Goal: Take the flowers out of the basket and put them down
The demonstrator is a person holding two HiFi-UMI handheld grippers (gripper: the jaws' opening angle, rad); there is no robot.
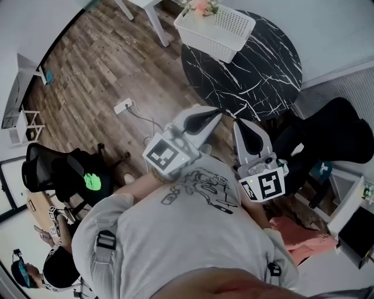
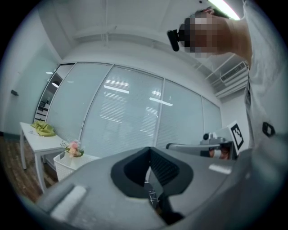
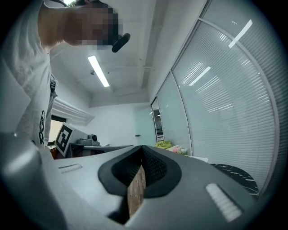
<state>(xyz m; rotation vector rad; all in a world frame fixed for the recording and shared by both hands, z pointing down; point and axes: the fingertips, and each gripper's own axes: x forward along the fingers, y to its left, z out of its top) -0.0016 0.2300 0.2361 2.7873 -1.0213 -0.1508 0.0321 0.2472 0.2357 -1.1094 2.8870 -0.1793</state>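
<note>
probably soft and light, the pink flowers in the white plastic basket want a stem pinch; left tool and right tool are closed, empty.

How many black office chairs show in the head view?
2: one black office chair at the left edge, the other at right beside the round black marble table. Others may be hidden.
</note>
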